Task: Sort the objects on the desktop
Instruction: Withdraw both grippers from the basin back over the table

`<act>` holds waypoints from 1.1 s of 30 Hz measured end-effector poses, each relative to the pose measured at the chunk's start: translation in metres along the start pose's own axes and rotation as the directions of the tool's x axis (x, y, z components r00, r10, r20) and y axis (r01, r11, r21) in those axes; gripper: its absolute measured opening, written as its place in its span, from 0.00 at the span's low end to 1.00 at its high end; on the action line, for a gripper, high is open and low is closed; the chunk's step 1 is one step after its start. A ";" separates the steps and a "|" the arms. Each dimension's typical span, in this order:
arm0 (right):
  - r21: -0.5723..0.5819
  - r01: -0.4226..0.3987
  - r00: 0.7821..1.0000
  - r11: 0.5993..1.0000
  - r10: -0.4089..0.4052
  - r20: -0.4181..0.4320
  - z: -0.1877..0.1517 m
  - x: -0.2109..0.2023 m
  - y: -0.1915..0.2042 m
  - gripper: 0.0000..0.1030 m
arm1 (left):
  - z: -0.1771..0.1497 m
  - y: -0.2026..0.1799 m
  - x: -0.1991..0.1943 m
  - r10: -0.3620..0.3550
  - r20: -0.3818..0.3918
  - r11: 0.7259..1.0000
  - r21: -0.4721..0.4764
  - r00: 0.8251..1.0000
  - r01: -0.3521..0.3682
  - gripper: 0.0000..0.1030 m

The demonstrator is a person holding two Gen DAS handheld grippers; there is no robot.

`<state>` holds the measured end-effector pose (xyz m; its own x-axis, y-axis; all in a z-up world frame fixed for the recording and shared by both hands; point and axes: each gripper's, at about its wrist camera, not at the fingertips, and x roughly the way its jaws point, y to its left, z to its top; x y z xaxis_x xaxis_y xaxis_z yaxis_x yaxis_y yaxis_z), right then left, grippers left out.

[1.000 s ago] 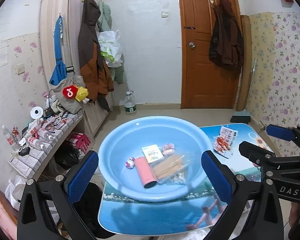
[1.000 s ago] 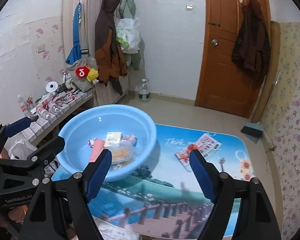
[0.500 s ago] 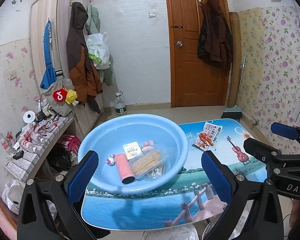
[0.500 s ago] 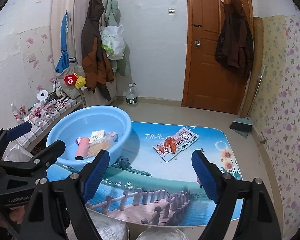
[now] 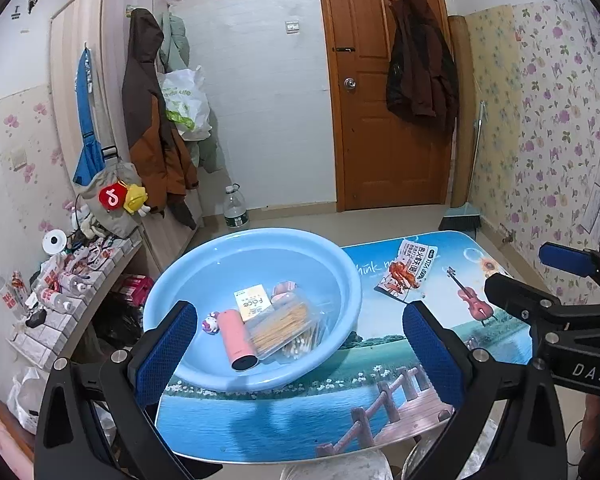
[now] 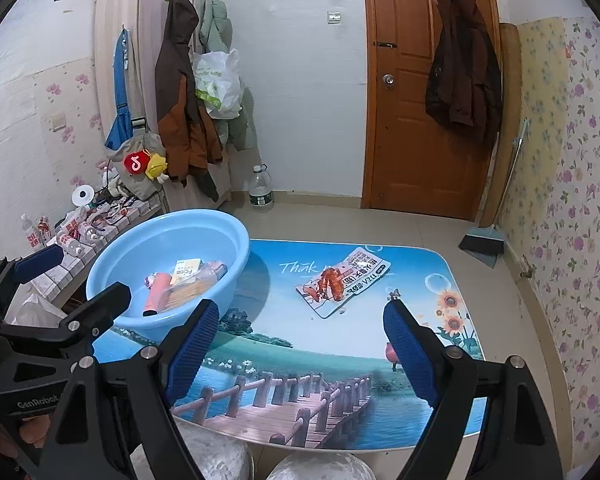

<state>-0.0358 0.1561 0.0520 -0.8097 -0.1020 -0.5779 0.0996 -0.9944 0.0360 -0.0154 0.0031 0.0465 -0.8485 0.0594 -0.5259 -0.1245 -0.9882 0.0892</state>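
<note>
You hold left gripper [image 5: 300,344] wide open, nothing between blue pads [image 5: 164,354]. Right gripper [image 6: 300,354] wide open too, nothing between its pads [image 6: 410,354]. Both tip forward and down a bit. Grippers sit side by side, left one left of right one.

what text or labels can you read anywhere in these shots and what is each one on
"Face": small yellow and white box in the blue basin.
"Think": printed on the table top, cut off by the snack packet.
"DAS": right claw frame.
"GenRobot": left claw frame, cut off.
"life": white plastic bag.
Snack packet: print too small to read.
</note>
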 end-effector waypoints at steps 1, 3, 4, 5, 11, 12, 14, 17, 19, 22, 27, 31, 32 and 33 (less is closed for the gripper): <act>0.000 0.000 1.000 1.000 0.000 -0.003 0.000 0.001 -0.001 0.83 | 0.000 0.000 0.000 0.001 0.000 1.000 0.001 1.000 -0.001 1.00; -0.004 0.000 1.000 1.000 0.000 -0.006 -0.001 0.001 -0.002 0.83 | 0.000 -0.002 0.001 0.002 -0.001 1.000 -0.003 1.000 -0.002 1.00; -0.005 0.001 1.000 1.000 -0.001 -0.007 -0.001 0.001 -0.002 0.83 | 0.000 -0.003 0.001 0.001 -0.002 1.000 -0.005 1.000 -0.001 1.00; -0.005 0.002 1.000 1.000 -0.002 -0.007 -0.001 0.001 -0.003 0.83 | 0.001 -0.004 0.002 -0.001 -0.003 1.000 -0.006 1.000 0.001 1.00; 0.030 0.012 1.000 0.999 -0.012 -0.001 -0.003 0.000 -0.015 0.83 | 0.002 -0.013 0.001 -0.016 0.002 1.000 0.014 1.000 0.016 1.00; 0.038 0.015 1.000 0.999 -0.015 0.000 -0.004 0.000 -0.018 0.83 | 0.001 -0.014 0.001 -0.021 0.002 1.000 0.015 1.000 0.021 1.00; 0.056 0.018 1.000 0.998 -0.018 -0.003 -0.007 0.001 -0.024 0.83 | 0.001 -0.018 0.003 -0.027 -0.001 0.999 0.021 1.000 0.027 1.00; 0.074 0.028 0.999 0.997 -0.026 -0.019 -0.013 0.007 -0.033 0.83 | 0.000 -0.024 0.006 -0.038 -0.006 0.999 0.029 0.999 0.038 1.00; 0.086 0.034 0.999 0.996 -0.031 -0.029 -0.016 0.010 -0.039 0.83 | 0.000 -0.028 0.008 -0.048 -0.012 0.998 0.036 0.999 0.048 1.00; 0.096 0.049 0.998 0.994 -0.046 -0.034 -0.019 0.014 -0.048 0.83 | -0.001 -0.037 0.014 -0.063 -0.022 0.997 0.051 0.998 0.064 1.00; 0.119 0.074 0.996 0.990 -0.068 -0.058 -0.025 0.020 -0.069 0.83 | 0.000 -0.054 0.024 -0.100 -0.035 0.994 0.050 0.994 0.102 1.00; 0.140 0.096 0.994 0.986 -0.088 -0.062 -0.025 0.022 -0.086 0.83 | 0.002 -0.072 0.031 -0.131 -0.033 0.989 0.070 0.991 0.133 1.00; 0.146 0.099 0.994 0.984 -0.090 -0.066 -0.025 0.022 -0.090 0.83 | 0.002 -0.077 0.034 -0.135 -0.037 0.987 0.080 0.990 0.138 1.00; 0.148 0.102 0.993 0.984 -0.092 -0.071 -0.026 0.024 -0.094 0.83 | 0.002 -0.080 0.036 -0.138 -0.041 0.986 0.084 0.990 0.141 1.00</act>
<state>-0.0493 0.2475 0.0140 -0.7721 -0.0078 -0.6354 -0.0699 -0.9928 0.0970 -0.0373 0.0851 0.0224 -0.8014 0.1894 -0.5674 -0.2856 -0.9546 0.0846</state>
